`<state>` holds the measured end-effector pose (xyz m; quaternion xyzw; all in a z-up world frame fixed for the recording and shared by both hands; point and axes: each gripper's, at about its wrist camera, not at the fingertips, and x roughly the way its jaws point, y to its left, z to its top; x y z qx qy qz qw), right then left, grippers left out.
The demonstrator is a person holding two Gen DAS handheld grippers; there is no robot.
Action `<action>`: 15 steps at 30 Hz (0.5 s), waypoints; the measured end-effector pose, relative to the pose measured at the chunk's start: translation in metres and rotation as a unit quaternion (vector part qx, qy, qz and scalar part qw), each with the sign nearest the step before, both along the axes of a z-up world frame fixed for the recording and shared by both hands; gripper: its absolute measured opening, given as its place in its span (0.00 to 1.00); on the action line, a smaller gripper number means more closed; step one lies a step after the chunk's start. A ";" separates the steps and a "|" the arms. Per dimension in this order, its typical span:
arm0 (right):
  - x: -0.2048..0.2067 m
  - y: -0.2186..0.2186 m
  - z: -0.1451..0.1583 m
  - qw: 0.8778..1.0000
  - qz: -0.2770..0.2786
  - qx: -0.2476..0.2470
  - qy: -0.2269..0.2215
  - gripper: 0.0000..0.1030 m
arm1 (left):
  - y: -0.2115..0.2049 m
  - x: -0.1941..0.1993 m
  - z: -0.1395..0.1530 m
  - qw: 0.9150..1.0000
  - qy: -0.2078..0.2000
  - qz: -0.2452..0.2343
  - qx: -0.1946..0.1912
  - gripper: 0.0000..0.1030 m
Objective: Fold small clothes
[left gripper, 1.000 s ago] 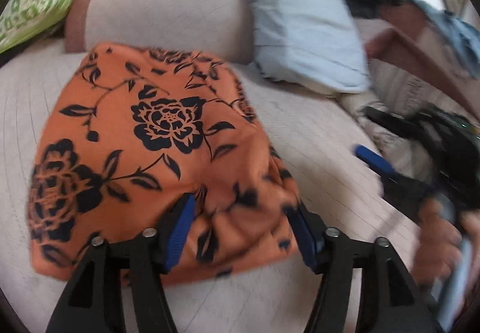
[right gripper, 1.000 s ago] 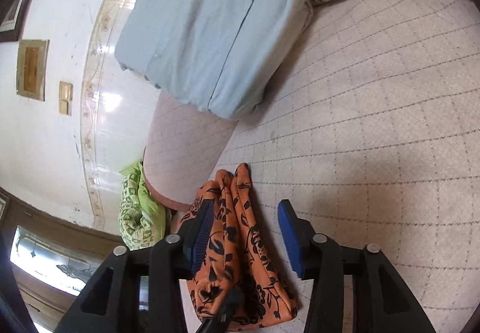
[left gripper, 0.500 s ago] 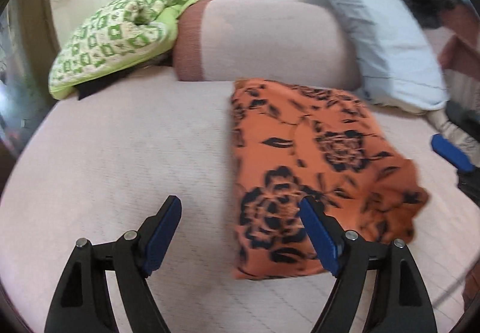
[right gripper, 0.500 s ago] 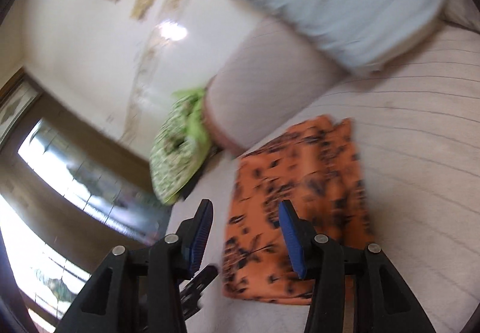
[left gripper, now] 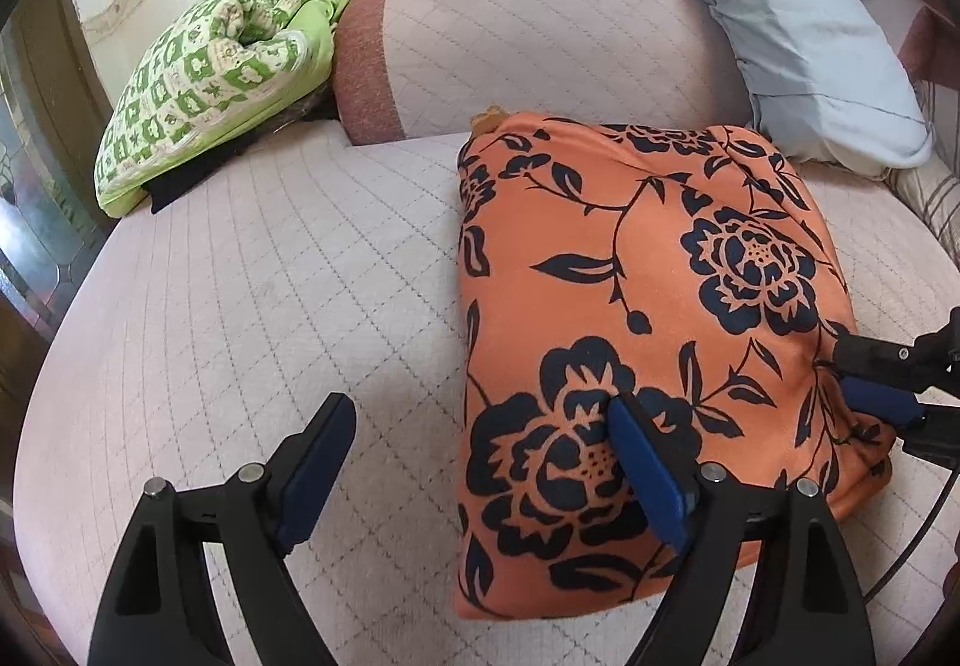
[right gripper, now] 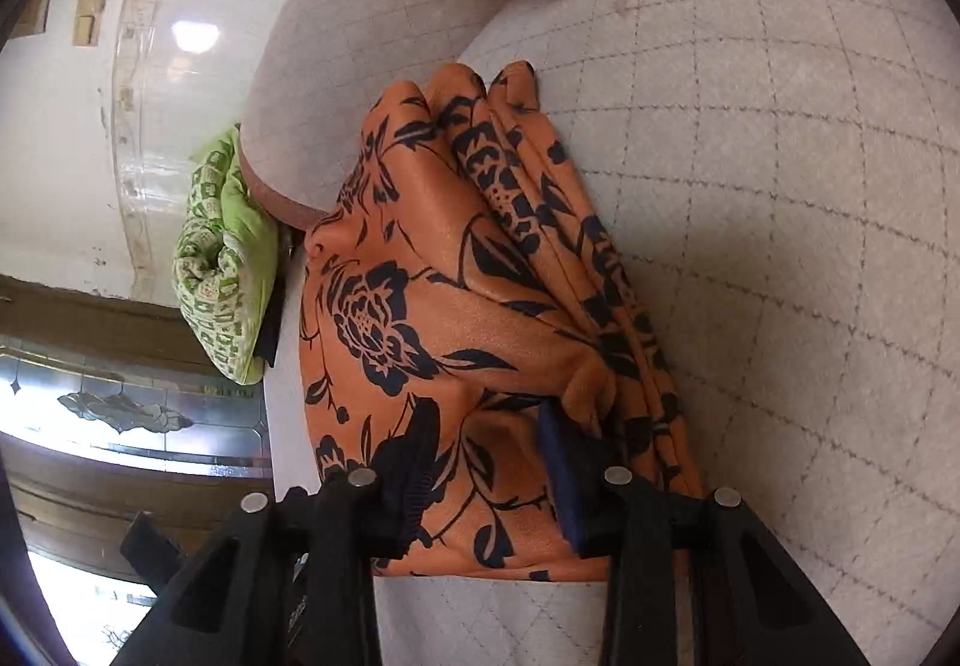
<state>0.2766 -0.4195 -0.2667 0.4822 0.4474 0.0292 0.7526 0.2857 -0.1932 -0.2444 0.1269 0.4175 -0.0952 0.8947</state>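
An orange garment with black flowers (left gripper: 648, 270) lies folded on the quilted sofa seat (left gripper: 252, 270). My left gripper (left gripper: 477, 414) hovers over its near left edge with the jaws wide and still opening. One fingertip (left gripper: 624, 420) is above the cloth, the other above bare seat, and neither grips anything. My right gripper (right gripper: 487, 420) is at the garment's layered right-hand corner (right gripper: 630, 342). Its jaws are closing with bunched cloth between them, not clamped. In the left wrist view that gripper (left gripper: 864, 378) reaches in from the right edge.
A rolled sofa arm (left gripper: 540, 48) runs behind the garment. A green patterned cushion (left gripper: 222, 72) lies at the far left and a pale blue pillow (left gripper: 798, 30) at the far right. The seat's rounded front edge (left gripper: 54, 414) drops off at the left.
My left gripper let go of the garment's near corner, opened and swung left. My right gripper swung down onto the garment's right corner and narrowed its jaws there.
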 end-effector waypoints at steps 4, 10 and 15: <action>0.005 0.005 -0.002 1.000 0.004 -0.012 -0.002 0.37 | 0.000 0.001 -0.003 1.000 -0.001 0.001 -0.003 0.85; 0.005 0.004 -0.003 1.000 0.004 -0.002 -0.006 0.37 | -0.001 0.001 -0.003 1.000 -0.004 -0.001 0.002 0.86; 0.000 -0.002 -0.002 1.000 0.004 -0.003 -0.007 0.37 | -0.003 0.002 -0.004 1.000 -0.003 -0.001 0.004 0.86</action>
